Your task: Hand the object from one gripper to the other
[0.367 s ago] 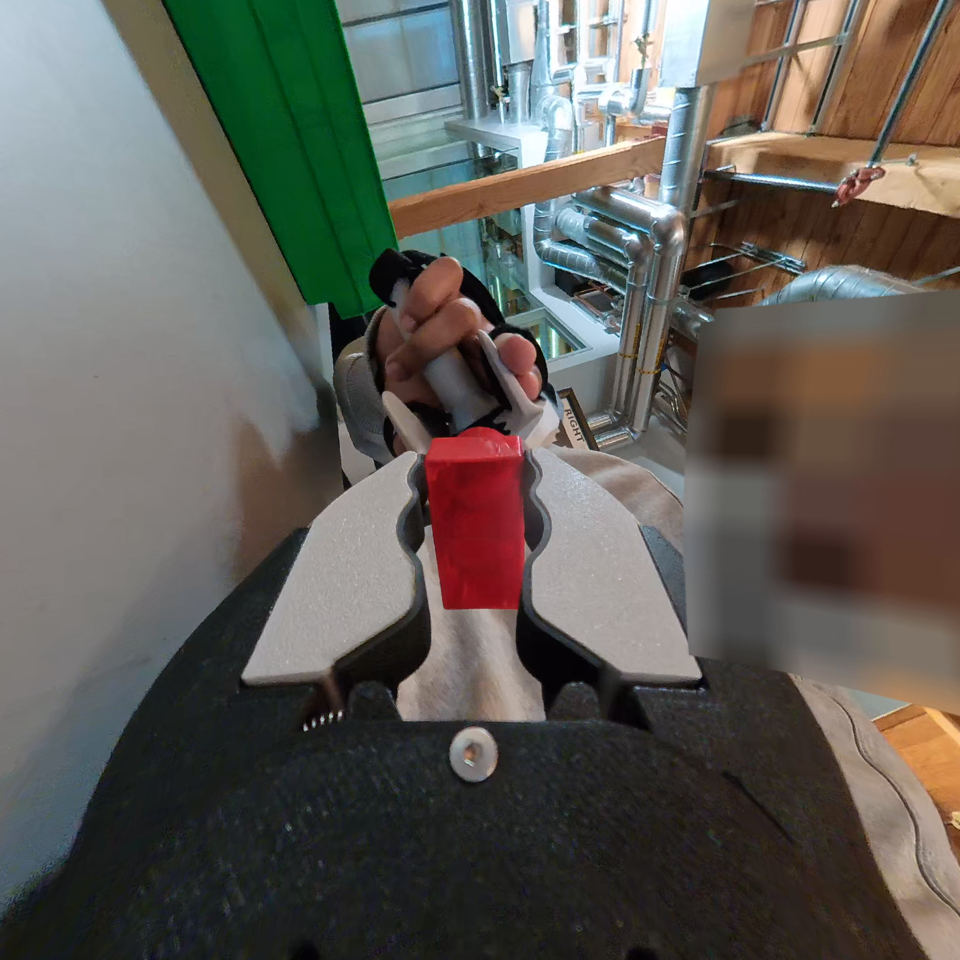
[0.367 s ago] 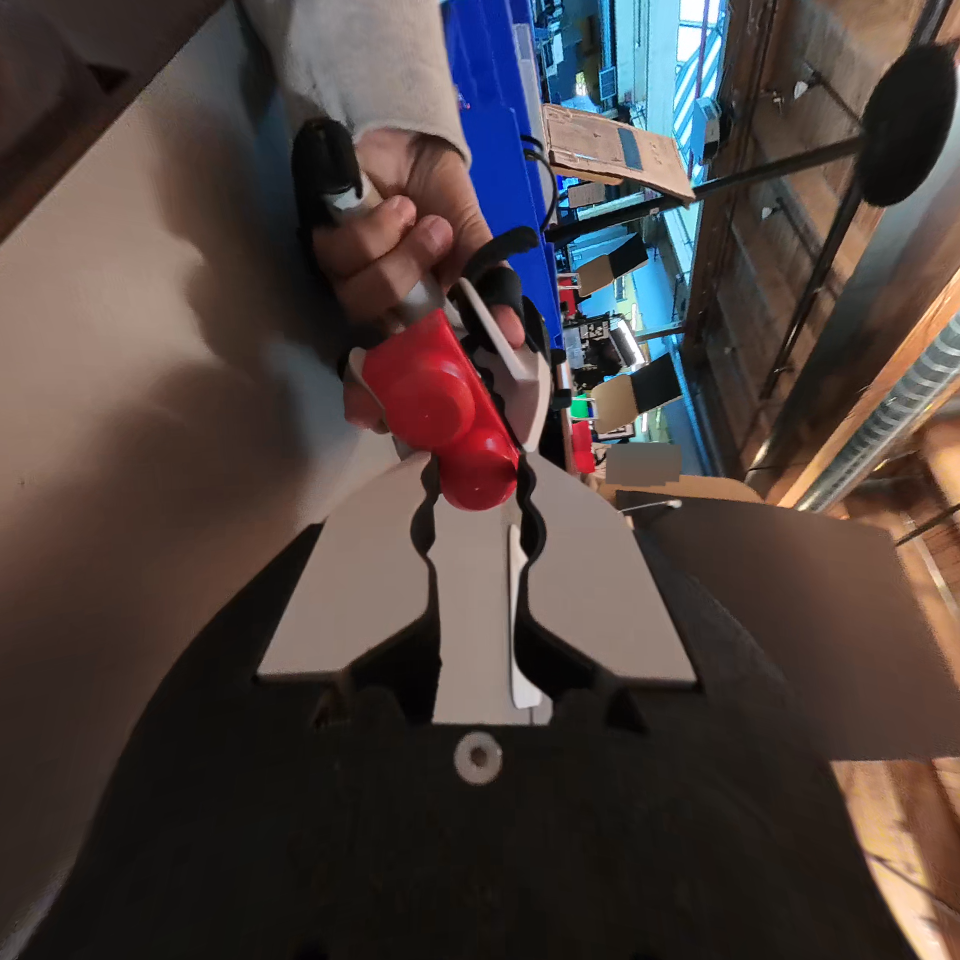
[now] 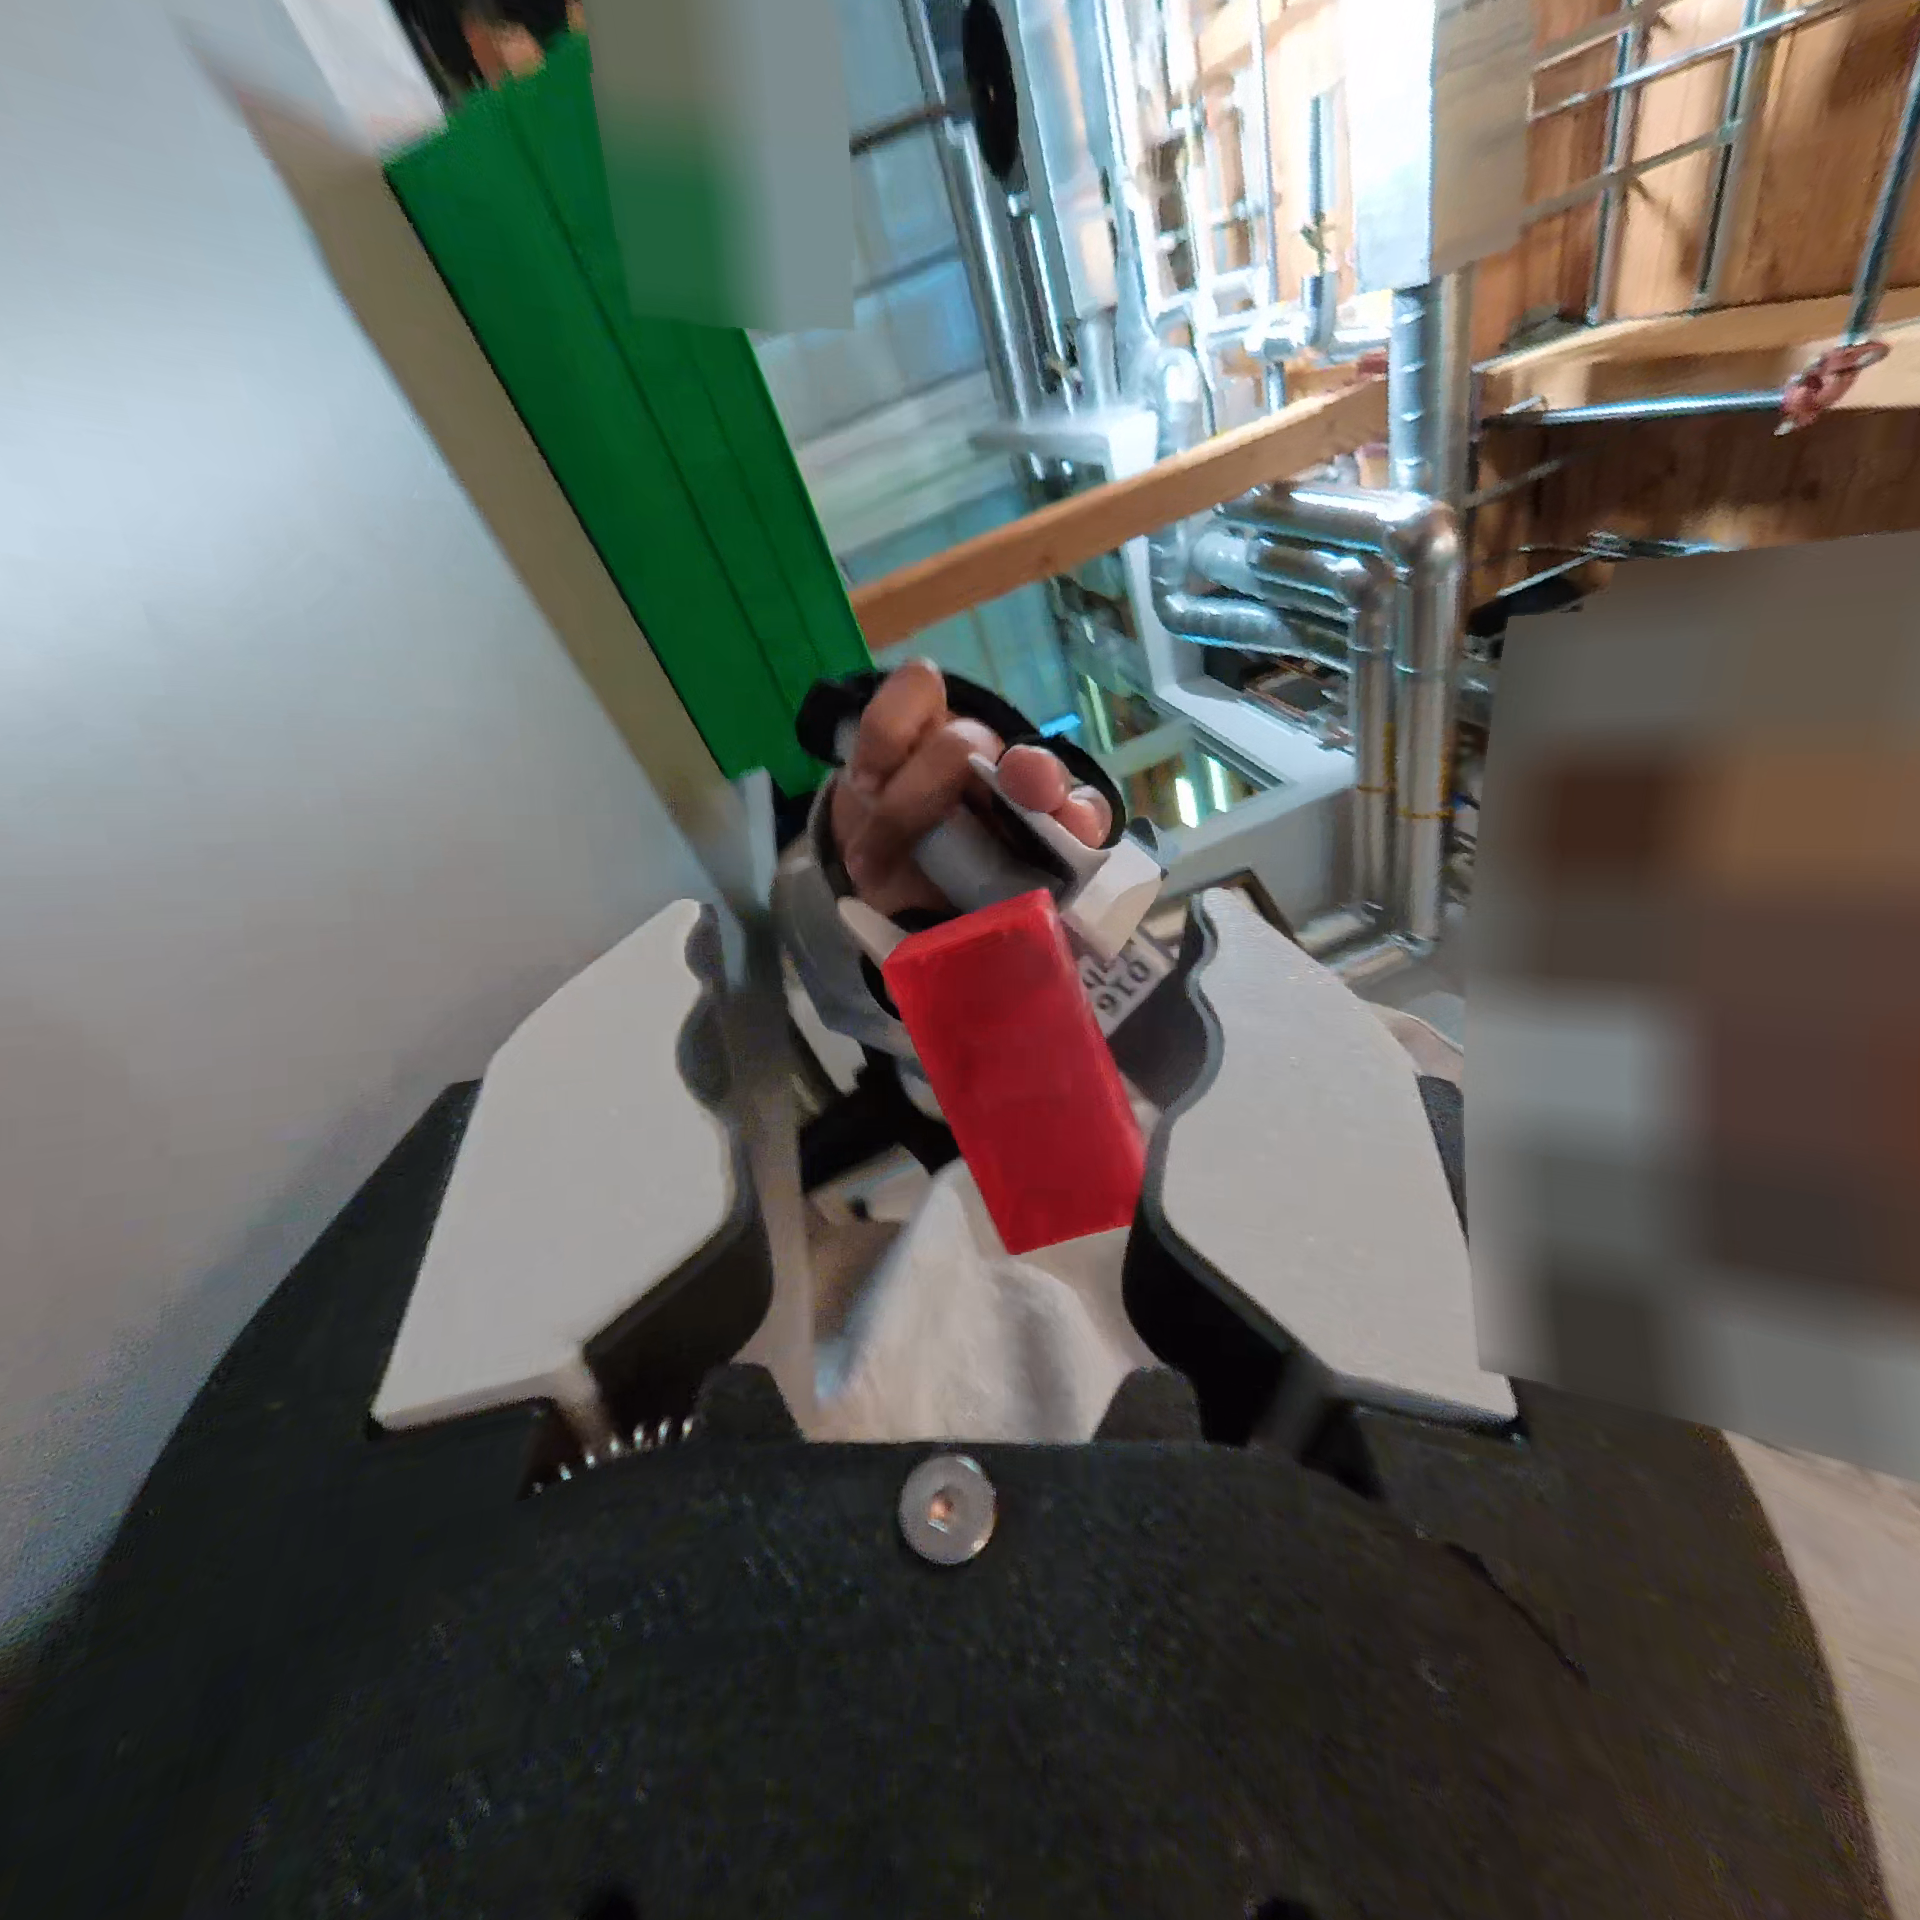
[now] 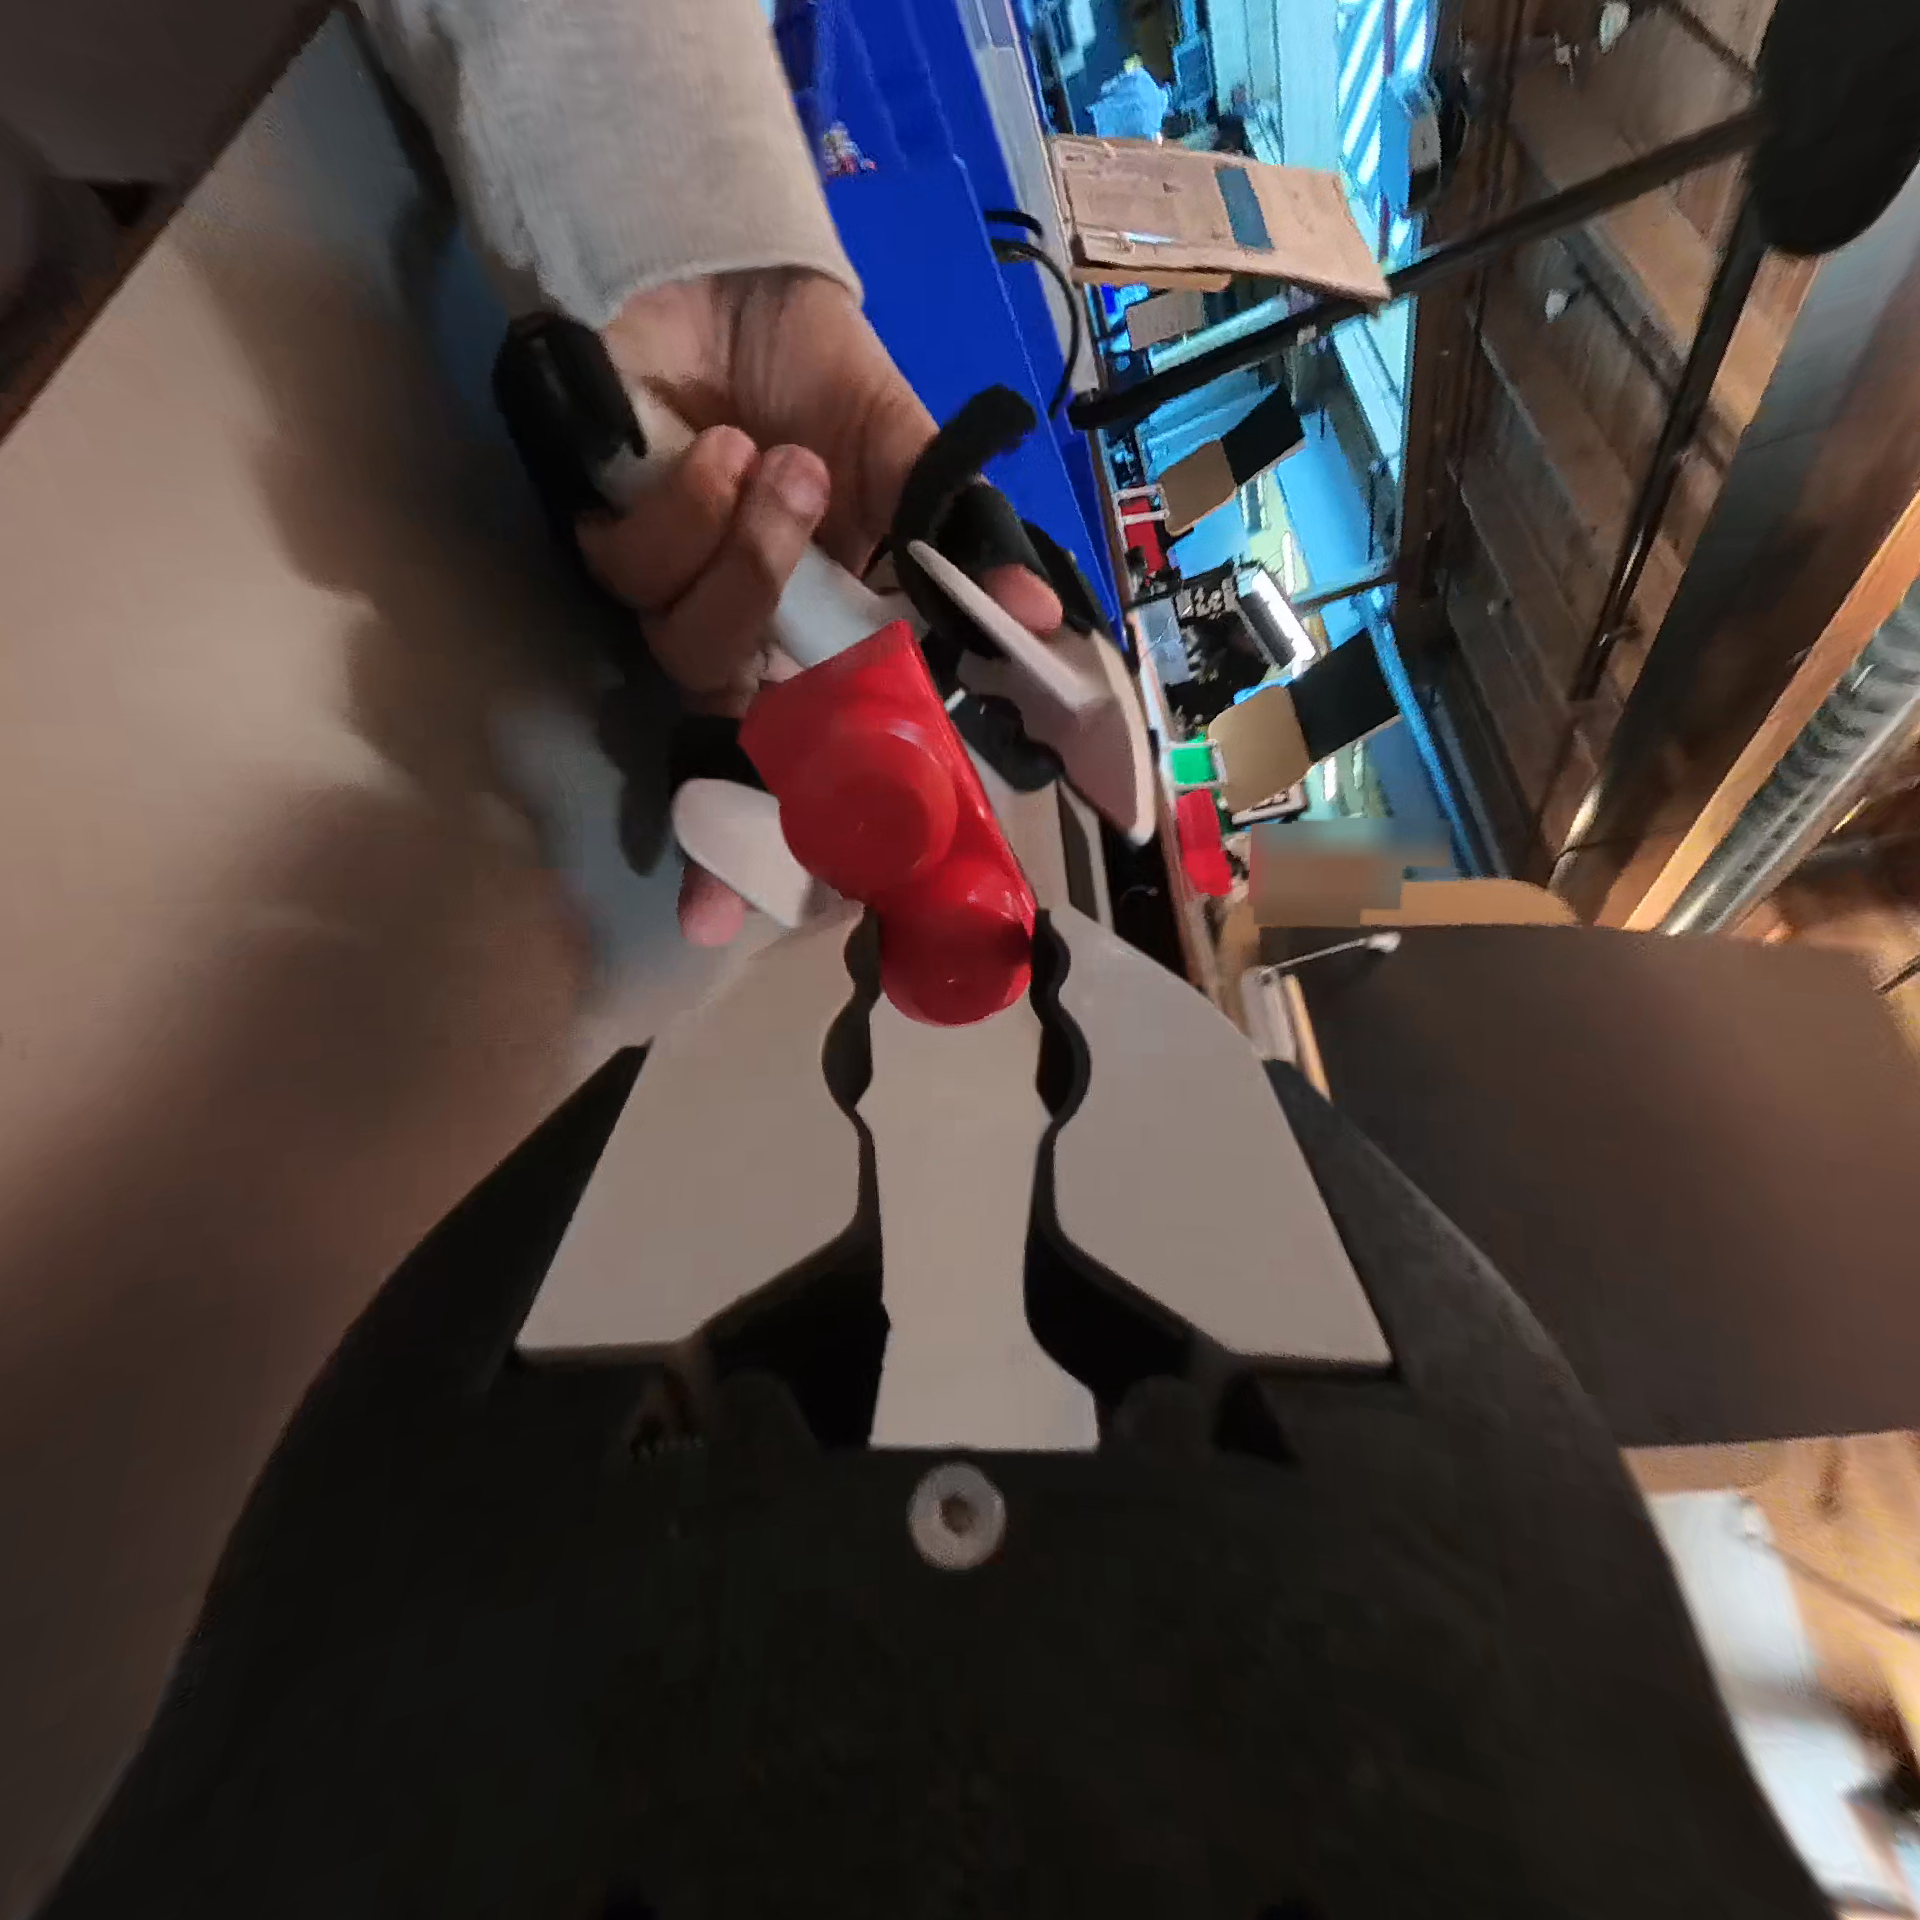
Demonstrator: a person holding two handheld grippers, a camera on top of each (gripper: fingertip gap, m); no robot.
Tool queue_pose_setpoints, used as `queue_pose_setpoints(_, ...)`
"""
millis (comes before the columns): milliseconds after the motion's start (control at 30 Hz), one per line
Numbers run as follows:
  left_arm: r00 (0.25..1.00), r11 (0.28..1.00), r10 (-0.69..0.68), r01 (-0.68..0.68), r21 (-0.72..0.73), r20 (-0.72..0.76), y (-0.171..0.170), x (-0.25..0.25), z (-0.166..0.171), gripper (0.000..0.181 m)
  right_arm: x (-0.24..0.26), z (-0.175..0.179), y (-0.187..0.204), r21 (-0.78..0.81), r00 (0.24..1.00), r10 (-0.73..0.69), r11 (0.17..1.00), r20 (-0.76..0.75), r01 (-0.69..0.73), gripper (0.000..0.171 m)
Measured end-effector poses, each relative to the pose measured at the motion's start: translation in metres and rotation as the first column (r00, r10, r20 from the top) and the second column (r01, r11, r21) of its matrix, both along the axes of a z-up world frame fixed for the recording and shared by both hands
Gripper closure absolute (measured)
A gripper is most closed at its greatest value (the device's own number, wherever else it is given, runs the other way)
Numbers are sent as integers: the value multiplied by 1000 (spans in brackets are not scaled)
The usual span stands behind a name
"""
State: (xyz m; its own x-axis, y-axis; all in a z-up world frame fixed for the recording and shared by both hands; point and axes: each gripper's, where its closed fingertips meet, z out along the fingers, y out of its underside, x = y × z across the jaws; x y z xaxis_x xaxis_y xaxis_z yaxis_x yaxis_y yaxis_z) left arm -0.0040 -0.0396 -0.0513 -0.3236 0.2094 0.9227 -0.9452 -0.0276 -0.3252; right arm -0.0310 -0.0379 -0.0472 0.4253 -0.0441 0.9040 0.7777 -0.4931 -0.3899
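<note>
The red brick point(image 3: 1013, 1070) hangs in the air between the two grippers, tilted. My left gripper point(image 3: 951, 914) is open, its grey fingers point(image 3: 582, 1174) standing wide on either side of the brick's near end. My right gripper point(image 4: 951, 935) is shut on the brick's point(image 4: 894, 821) rounded end at its fingertips. In the right wrist view the left gripper's white fingers point(image 4: 1039, 686) spread apart around the brick's far end, held by a hand point(image 4: 748, 499). In the left wrist view the right gripper point(image 3: 1049, 873) shows behind the brick, held by a hand point(image 3: 894, 800).
A white wall point(image 3: 260, 727) and a green panel point(image 3: 644, 499) are at the left in the left wrist view, with metal pipes point(image 3: 1403, 727) and a wooden beam point(image 3: 1091, 520) behind. The right wrist view shows blue crates point(image 4: 935, 239) and cardboard point(image 4: 1195, 218).
My left gripper has opened and let go of the red brick. The brick now tilts, held only by my right gripper. Both views have shifted a little.
</note>
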Motion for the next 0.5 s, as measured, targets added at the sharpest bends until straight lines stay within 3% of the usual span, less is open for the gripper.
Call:
queue_pose_setpoints(33,997,999,53,-54,11,57,2,6,3,94,4,2,-2,28,998,-10,1000,-66,12,143)
queue_pose_setpoints(133,937,976,198,-215,28,286,10,17,16,89,17,4,-9,122,936,-24,990,-351,71,143)
queue_pose_setpoints(200,876,961,246,-276,14,415,13,18,25,87,23,7,-12,195,834,15,974,-551,111,143)
queue_pose_setpoints(333,745,944,276,-330,-24,607,12,8,39,88,29,16,-15,322,526,179,927,-831,193,143)
queue_pose_setpoints(500,547,920,201,-390,34,813,2,-3,33,99,26,7,-12,335,113,316,914,-942,229,143)
